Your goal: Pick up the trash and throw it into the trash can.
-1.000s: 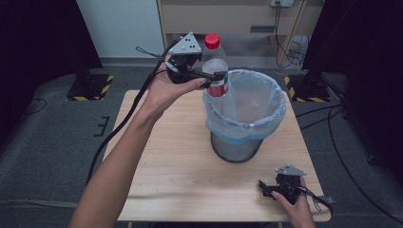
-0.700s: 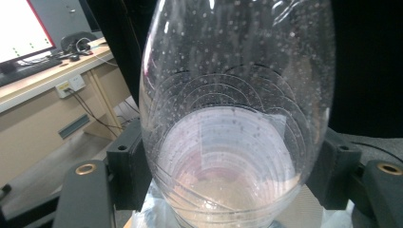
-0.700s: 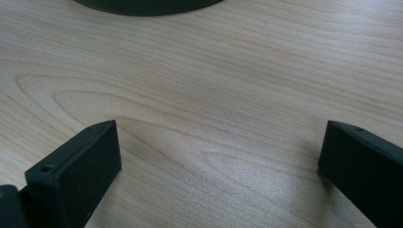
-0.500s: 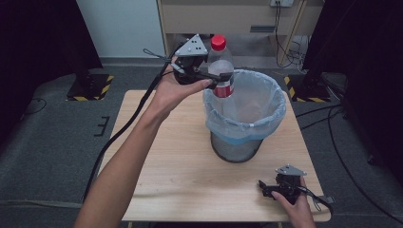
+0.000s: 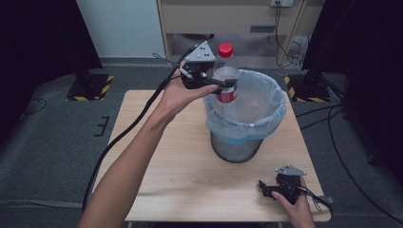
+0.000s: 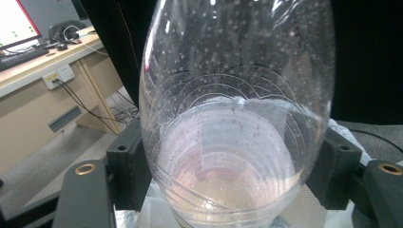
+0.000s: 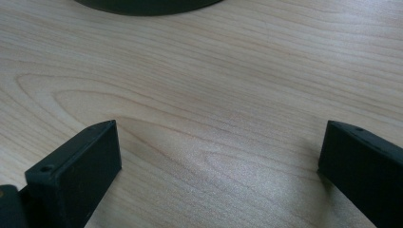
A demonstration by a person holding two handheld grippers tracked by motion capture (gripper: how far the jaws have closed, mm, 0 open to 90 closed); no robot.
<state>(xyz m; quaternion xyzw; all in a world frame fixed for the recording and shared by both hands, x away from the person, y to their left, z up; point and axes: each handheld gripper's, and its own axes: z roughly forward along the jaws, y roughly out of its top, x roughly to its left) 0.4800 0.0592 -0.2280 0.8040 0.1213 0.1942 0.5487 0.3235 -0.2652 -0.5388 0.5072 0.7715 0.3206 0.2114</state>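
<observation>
A clear plastic bottle [image 5: 226, 66] with a red cap and a red label hangs upright over the far left rim of a wire bin [image 5: 236, 151] lined with a pale blue bag. My left gripper [image 5: 228, 84] is shut on the bottle's body, with the hand coming in from the left. In the left gripper view the bottle [image 6: 235, 118] sits squeezed between both black jaws. My right gripper [image 5: 263, 187] rests on the wooden table [image 5: 157, 156] at the front right. Its jaws are open with nothing between them, and bare wood [image 7: 214, 71] shows in the gap.
The bin stands right of the table's middle, and its dark base [image 7: 142, 4] lies ahead of the right gripper. A black cable [image 5: 128, 128] trails from the left gripper across the table's left side. Dark stands and floor cables surround the table.
My left hand has carried the bottle to the right and a little down, from beside the bin's rim to over it. The right gripper has stayed put.
</observation>
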